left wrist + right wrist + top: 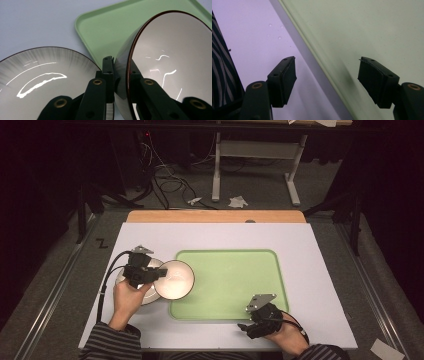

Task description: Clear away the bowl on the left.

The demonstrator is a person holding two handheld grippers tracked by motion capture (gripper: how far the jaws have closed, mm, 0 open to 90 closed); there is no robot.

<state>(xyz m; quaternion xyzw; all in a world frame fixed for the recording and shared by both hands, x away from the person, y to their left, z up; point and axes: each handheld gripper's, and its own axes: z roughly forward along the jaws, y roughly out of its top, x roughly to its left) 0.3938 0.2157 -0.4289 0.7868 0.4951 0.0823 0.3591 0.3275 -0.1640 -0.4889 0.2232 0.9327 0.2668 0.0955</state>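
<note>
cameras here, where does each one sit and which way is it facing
High view: above the person's side, looking forward and down on the table; forearms, hands, left gripper, right gripper.
Left gripper view: along its jaws, shut on the tilted bowl; plate beside.
Right gripper view: along open jaws; striped sleeve.
All share the green tray.

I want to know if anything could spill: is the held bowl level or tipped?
Tipped: the bowl stands on edge, its rim pinched by the left tool, its empty inside showing.
</note>
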